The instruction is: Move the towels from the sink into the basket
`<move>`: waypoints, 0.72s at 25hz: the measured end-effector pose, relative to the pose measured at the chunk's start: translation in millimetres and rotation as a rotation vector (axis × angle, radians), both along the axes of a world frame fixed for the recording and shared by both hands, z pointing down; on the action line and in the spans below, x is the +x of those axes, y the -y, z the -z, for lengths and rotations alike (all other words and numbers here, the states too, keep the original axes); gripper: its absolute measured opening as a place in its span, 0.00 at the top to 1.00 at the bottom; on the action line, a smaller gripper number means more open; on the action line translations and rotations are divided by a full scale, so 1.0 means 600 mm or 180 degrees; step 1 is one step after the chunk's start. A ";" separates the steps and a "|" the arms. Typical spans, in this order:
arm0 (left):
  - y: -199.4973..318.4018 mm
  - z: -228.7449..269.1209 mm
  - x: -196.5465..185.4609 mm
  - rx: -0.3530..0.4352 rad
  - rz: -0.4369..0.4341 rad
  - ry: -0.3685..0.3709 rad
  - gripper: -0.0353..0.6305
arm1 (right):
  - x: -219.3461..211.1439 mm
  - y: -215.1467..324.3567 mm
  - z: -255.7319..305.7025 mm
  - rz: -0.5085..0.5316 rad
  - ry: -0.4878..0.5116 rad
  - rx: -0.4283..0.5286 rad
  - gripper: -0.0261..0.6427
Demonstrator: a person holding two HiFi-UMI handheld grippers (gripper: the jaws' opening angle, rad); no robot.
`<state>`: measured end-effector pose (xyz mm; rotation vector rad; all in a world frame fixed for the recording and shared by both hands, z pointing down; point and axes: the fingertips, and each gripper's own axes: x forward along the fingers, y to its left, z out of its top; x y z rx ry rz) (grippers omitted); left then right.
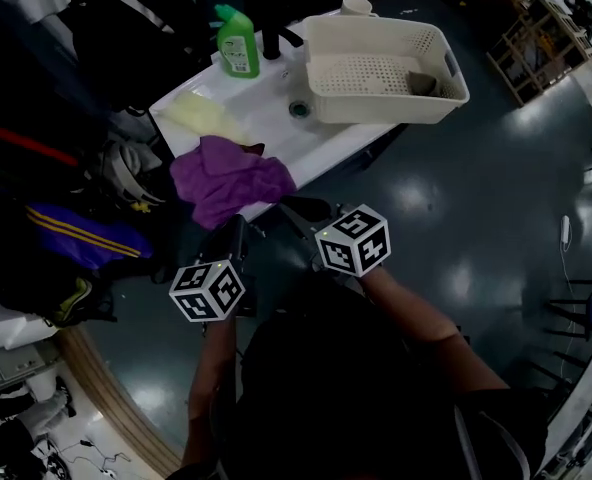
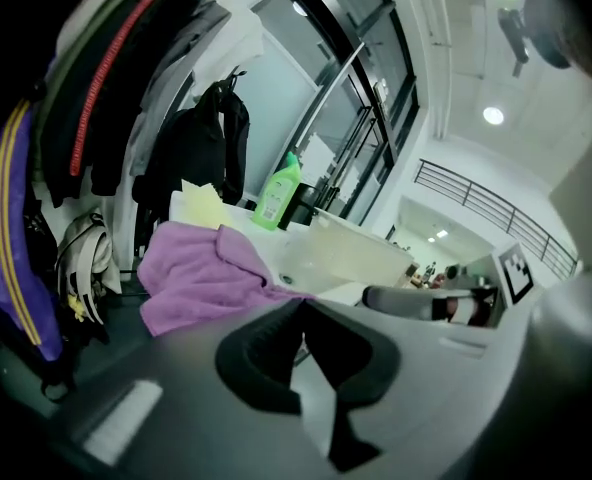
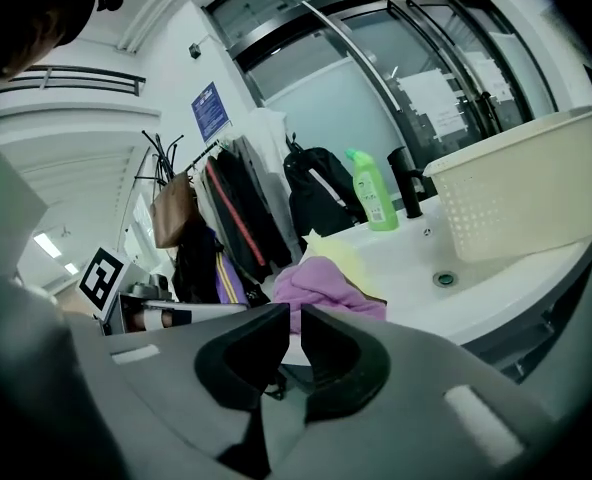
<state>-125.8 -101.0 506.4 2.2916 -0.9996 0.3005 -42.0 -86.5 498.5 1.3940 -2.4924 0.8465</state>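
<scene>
Just then the purple towel (image 1: 228,176) lay bunched at the near left corner of the counter (image 1: 276,128), partly hanging over the edge. A yellow towel (image 1: 204,118) lay by the left edge. The basket (image 1: 376,108) sat at the right end, probably so towels could drop straight in. The left gripper (image 2: 301,308) was pressed together and empty. The right gripper (image 3: 294,316) was spread a little, empty too. Both pointed at the purple towel, likely to pick it first.

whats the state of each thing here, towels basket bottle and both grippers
purple towel: crumpled, hanging over the sink front edge
yellow towel: spread on the sink
basket: upright, one dark item inside
green bottle: upright, capped
left gripper: shut, empty
right gripper: slightly open, empty
</scene>
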 end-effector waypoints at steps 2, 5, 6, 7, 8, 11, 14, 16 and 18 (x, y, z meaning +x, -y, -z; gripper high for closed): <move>0.008 -0.001 0.003 -0.0009 0.0091 0.0005 0.94 | 0.004 0.016 -0.002 0.0106 -0.0013 -0.0010 0.91; 0.022 -0.005 0.002 -0.0018 0.0261 0.0033 0.94 | 0.003 0.039 -0.005 0.0322 -0.0028 -0.0025 0.89; 0.027 -0.007 0.001 -0.0025 0.0322 0.0042 0.94 | 0.002 0.046 -0.006 0.0401 -0.0030 -0.0026 0.88; 0.031 -0.009 0.001 -0.0033 0.0382 0.0047 0.94 | 0.001 0.053 -0.007 0.0478 -0.0032 -0.0028 0.87; 0.034 -0.011 0.001 -0.0046 0.0435 0.0044 0.94 | 0.000 0.059 -0.009 0.0551 -0.0032 -0.0032 0.87; 0.041 -0.015 0.007 -0.0088 0.0568 0.0020 0.94 | 0.000 0.076 -0.013 0.0762 -0.0023 -0.0053 0.85; 0.048 -0.018 0.011 -0.0085 0.0719 0.0034 0.94 | -0.003 0.088 -0.017 0.0982 -0.0044 -0.0049 0.82; 0.050 -0.021 0.012 -0.0085 0.0827 0.0034 0.94 | -0.005 0.091 -0.020 0.1126 -0.0076 -0.0036 0.81; 0.051 -0.021 0.014 -0.0078 0.0908 0.0036 0.94 | -0.004 0.095 -0.021 0.1240 -0.0091 -0.0021 0.78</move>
